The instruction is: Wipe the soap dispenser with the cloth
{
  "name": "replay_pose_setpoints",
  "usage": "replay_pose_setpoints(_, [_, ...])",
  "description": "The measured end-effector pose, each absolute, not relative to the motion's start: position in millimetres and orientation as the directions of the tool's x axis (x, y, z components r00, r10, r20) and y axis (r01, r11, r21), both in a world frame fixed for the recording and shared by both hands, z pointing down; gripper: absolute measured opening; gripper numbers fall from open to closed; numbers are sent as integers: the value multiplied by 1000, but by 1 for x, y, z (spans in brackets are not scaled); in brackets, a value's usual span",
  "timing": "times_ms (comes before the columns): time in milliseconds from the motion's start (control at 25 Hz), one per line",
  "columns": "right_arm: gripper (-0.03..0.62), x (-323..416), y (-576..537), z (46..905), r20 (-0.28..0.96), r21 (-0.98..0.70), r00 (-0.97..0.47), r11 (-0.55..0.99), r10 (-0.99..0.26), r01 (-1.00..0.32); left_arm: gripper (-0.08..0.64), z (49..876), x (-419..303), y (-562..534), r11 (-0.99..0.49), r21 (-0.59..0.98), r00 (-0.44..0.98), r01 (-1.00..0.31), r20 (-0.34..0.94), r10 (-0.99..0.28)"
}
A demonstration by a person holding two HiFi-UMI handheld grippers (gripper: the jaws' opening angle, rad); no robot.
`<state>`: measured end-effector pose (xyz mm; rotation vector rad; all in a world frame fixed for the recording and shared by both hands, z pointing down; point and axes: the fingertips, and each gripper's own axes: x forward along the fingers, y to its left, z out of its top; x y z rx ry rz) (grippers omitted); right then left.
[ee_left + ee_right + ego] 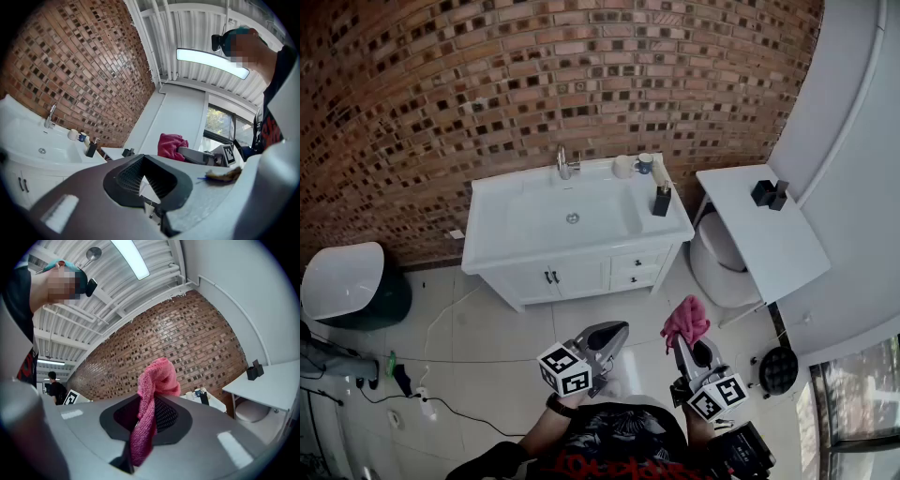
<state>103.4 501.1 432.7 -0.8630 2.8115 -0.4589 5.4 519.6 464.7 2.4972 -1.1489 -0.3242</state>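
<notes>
The left claw (142, 183) is fully closed, jaws together with nothing between them. The right claw (140, 439) is clamped on the pink cloth (153, 394), which bunches up beyond the jaws and runs back between them in a strip. Both claws are held level, side by side, aimed at the white worktop (581, 246). Each carries a cube (566, 369) of black-and-white square markers. The soap dispenser (662, 200), dark and upright, stands well ahead of both claws at the worktop's right edge, beside the basin.
</notes>
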Motion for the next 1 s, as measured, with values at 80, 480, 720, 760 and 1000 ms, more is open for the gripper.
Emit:
replay_pose_setpoints(80, [52, 96, 488, 437, -61, -338, -819, 784, -570, -521, 0, 465, -3, 502, -596, 429, 635, -679, -65, -770])
replay_pose_setpoints(480, [52, 75, 392, 459, -10, -366, -808, 754, -589, -546, 1, 479, -34, 402, -583, 437, 631, -685, -46, -775])
replay_pose_setpoints(720, [52, 77, 304, 469, -23, -375, -820, 765, -572, -523, 0, 486, -33, 319, -551, 434, 605, -713, -18, -796])
replay_pose_setpoints(760, [52, 77, 286, 466, -30, -371, -822, 770, -569, -519, 1, 481, -33, 302, -551, 423, 602, -719, -17, -798])
replay_pose_setpoints(1000, [52, 79, 196, 442, -135, -402, -833, 798, -537, -449, 1, 457, -28, 204, -555, 339, 593, -760, 13, -805])
